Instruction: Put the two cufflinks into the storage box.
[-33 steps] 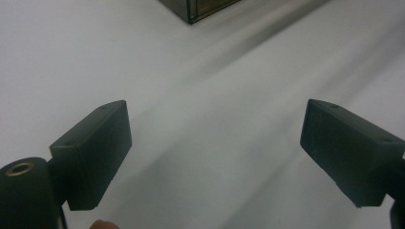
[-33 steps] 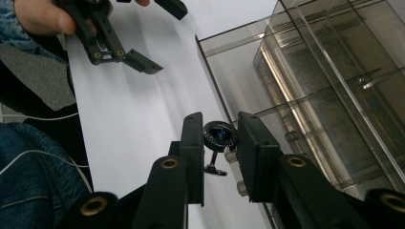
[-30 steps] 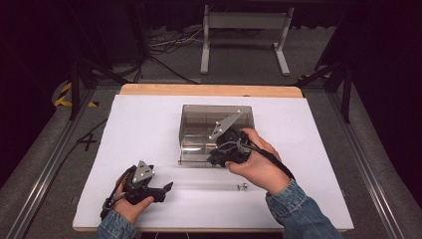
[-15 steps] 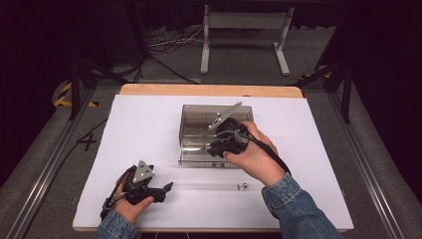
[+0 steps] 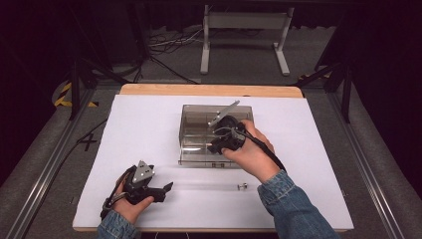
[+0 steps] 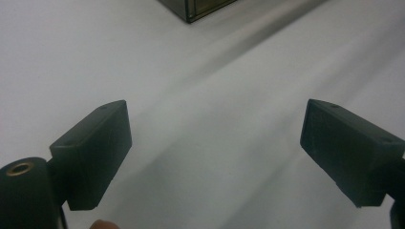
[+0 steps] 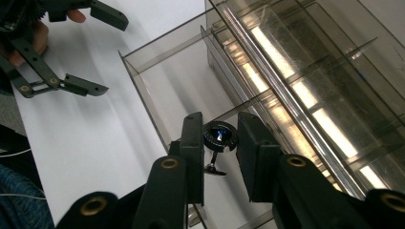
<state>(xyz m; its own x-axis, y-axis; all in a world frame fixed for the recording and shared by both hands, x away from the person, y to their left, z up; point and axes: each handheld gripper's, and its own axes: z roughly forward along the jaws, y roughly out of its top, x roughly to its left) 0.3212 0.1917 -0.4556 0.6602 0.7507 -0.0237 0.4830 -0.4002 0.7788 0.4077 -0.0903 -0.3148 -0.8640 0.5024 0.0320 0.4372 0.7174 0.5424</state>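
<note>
Carrying a small stud (image 7: 218, 135) pinched in the right tool (image 7: 218, 143) over the clear box (image 5: 185, 130) on the worktop (image 5: 149, 124) — next, lowering into a compartment and letting go — left tool (image 6: 215, 143) open, idle.

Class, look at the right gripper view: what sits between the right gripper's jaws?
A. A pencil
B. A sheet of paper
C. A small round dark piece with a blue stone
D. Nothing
C: the right gripper clamps an earring-like dark round piece above the clear compartment box.
</note>
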